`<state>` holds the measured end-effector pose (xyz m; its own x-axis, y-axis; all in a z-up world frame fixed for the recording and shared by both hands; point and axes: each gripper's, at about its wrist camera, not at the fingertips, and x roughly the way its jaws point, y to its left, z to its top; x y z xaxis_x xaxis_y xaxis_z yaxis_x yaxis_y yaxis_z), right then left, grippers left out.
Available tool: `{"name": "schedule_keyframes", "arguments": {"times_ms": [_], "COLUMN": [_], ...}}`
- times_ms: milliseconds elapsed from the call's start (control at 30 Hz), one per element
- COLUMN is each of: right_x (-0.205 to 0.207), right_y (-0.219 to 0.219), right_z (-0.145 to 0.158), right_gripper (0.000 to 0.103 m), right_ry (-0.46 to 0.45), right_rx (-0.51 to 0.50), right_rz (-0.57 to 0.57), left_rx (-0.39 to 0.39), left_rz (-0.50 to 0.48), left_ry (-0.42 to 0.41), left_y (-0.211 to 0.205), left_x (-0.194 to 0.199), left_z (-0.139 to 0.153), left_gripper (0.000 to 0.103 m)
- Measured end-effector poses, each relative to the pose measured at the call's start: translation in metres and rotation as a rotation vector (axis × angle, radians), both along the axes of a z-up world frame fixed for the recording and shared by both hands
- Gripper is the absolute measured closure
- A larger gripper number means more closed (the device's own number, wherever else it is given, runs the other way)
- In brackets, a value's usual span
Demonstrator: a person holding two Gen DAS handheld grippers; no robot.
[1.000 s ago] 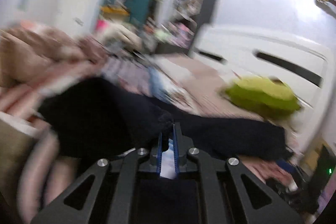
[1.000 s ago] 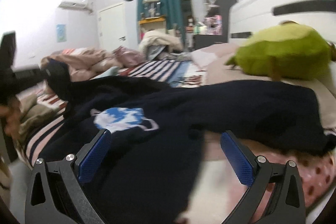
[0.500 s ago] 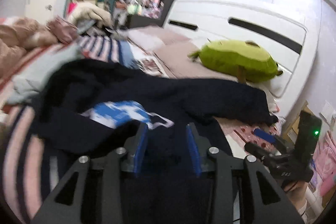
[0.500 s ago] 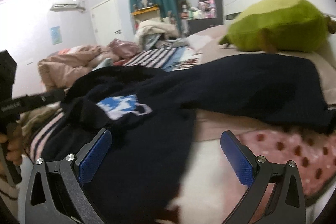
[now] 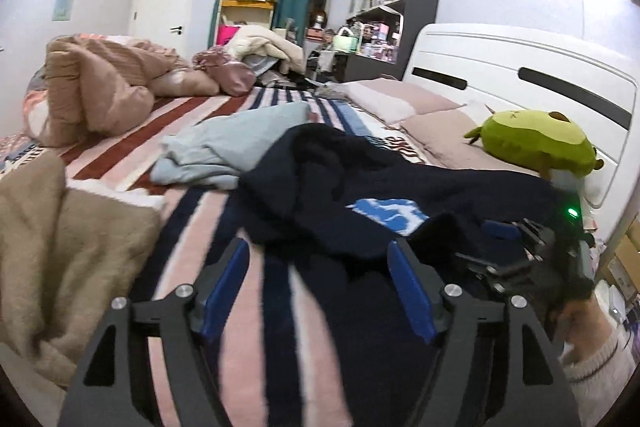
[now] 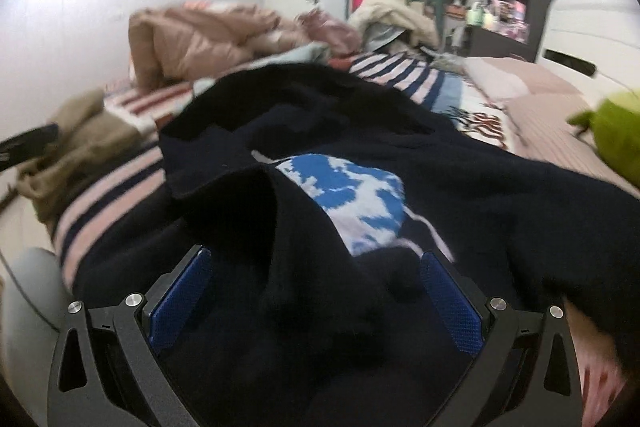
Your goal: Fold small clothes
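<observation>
A navy sweater (image 5: 360, 195) with a blue and white print (image 5: 388, 213) lies crumpled on the striped bed; it also fills the right wrist view (image 6: 360, 155). My left gripper (image 5: 318, 263) is open and empty over the sweater's left edge. My right gripper (image 6: 316, 275) is open, its jaws on either side of a raised fold of the sweater, not closed on it. The right gripper also shows in the left wrist view (image 5: 516, 239) at the sweater's right side.
A light blue garment (image 5: 232, 147) lies beyond the sweater. A tan blanket (image 5: 52, 247) is at the left edge, a pink quilt (image 5: 100, 87) farther back. A green plush toy (image 5: 536, 139) sits by the white headboard (image 5: 520, 71).
My left gripper let go of the sweater, opened wide and pulled back to the left. My right gripper moved in over the sweater's fold near the print.
</observation>
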<state>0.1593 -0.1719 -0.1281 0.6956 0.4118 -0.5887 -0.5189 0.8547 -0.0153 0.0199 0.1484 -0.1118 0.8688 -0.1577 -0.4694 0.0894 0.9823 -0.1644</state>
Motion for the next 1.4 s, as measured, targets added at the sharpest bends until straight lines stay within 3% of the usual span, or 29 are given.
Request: {"name": "schedule_keyframes", "arguments": {"times_ms": [100, 133, 167, 267, 367, 500, 633, 800, 900, 933, 1000, 1033, 1067, 1167, 1300, 1367, 1400], "right_x": [0.028, 0.034, 0.036, 0.042, 0.043, 0.037, 0.032, 0.036, 0.035, 0.03, 0.024, 0.021, 0.018, 0.015, 0.025, 0.03, 0.029], "right_y": [0.023, 0.028, 0.029, 0.016, -0.01, -0.05, -0.1, -0.126, -0.127, -0.127, -0.125, -0.12, -0.115, -0.097, -0.078, -0.072, -0.07], "right_z": [-0.01, -0.012, -0.013, -0.003, 0.013, 0.026, 0.019, -0.009, -0.012, -0.006, 0.003, 0.007, 0.009, 0.009, -0.017, -0.029, -0.03], "right_gripper": [0.044, 0.075, 0.097, 0.1, 0.101, 0.102, 0.102, 0.102, 0.098, 0.098, 0.074, 0.046, 0.037, 0.034, 0.033, 0.033, 0.035], "right_ry": [0.067, 0.086, 0.101, 0.205, 0.318, 0.377, 0.48, 0.475, 0.415, 0.389, 0.375, 0.358, 0.339, 0.323, 0.357, 0.388, 0.392], "right_rx": [-0.102, -0.128, -0.136, -0.023, 0.138, 0.241, 0.41, 0.313, 0.214, 0.23, 0.275, 0.272, 0.258, 0.189, 0.087, 0.107, 0.147], "right_rz": [0.067, 0.08, 0.087, 0.144, 0.192, 0.161, 0.12, -0.025, -0.085, -0.058, 0.015, 0.04, 0.056, 0.096, 0.04, 0.038, 0.056], "left_rx": [-0.032, -0.043, -0.049, -0.054, -0.067, -0.075, -0.073, -0.094, -0.102, -0.095, -0.084, -0.091, -0.103, -0.145, -0.107, -0.104, -0.092], "left_rz": [0.013, 0.015, 0.016, 0.017, 0.014, -0.001, -0.009, -0.035, -0.05, -0.055, -0.07, -0.085, -0.098, -0.167, -0.173, -0.162, -0.158], "left_ry": [-0.008, -0.009, -0.008, -0.005, 0.001, 0.008, 0.022, 0.065, 0.134, 0.159, 0.216, 0.252, 0.278, 0.328, 0.336, 0.324, 0.314], "left_y": [0.016, 0.02, 0.023, 0.027, 0.029, 0.023, 0.016, 0.003, -0.005, -0.008, -0.014, -0.018, -0.02, -0.034, -0.05, -0.05, -0.049], "left_x": [0.001, 0.002, 0.003, 0.008, 0.014, 0.018, 0.022, 0.033, 0.041, 0.042, 0.045, 0.047, 0.048, 0.05, 0.049, 0.045, 0.042], "left_z": [-0.005, -0.006, -0.007, -0.01, -0.013, -0.014, -0.015, -0.023, -0.038, -0.045, -0.06, -0.069, -0.076, -0.089, -0.095, -0.089, -0.086], "left_gripper": [0.034, 0.034, 0.034, 0.034, 0.034, 0.034, 0.034, 0.034, 0.034, 0.034, 0.034, 0.035, 0.042, 0.065, 0.077, 0.091, 0.092]}}
